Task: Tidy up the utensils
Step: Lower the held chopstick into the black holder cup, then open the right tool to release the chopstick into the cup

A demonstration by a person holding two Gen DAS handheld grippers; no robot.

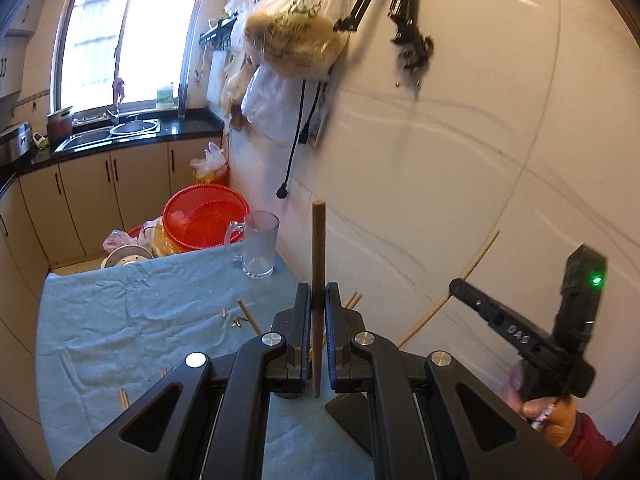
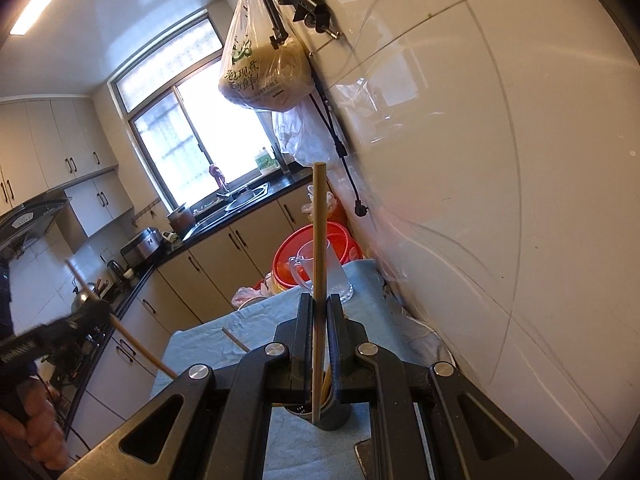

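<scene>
Chopsticks fill both your grippers: left gripper (image 1: 318, 312) clamps a dark wooden chopstick (image 1: 319, 264), right gripper (image 2: 319, 320) clamps a pale bamboo chopstick (image 2: 319, 232), above the blue cloth-covered table (image 1: 140, 300).

Rt gripper (image 2: 319, 312) seen closed on pale chopstick (image 2: 319, 240), stick upright betw. both fingers, top end reaching up across glass mug (image 2: 320, 270). Lower end of stick hung over dark utensil holder (image 2: 320, 414) w/ more sticks inside; contact w/ holder not determinable. Holder stood on blue cloth (image 2: 200, 344). One loose chopstick (image 2: 235, 339) lay on cloth, left of gripper. Mug stood at far end of cloth, red basin (image 2: 296, 246) behind it. Left gripper (image 2: 86, 312) noted at left edge, blurred, clamped on second chopstick (image 2: 132, 340), tilted.
</scene>
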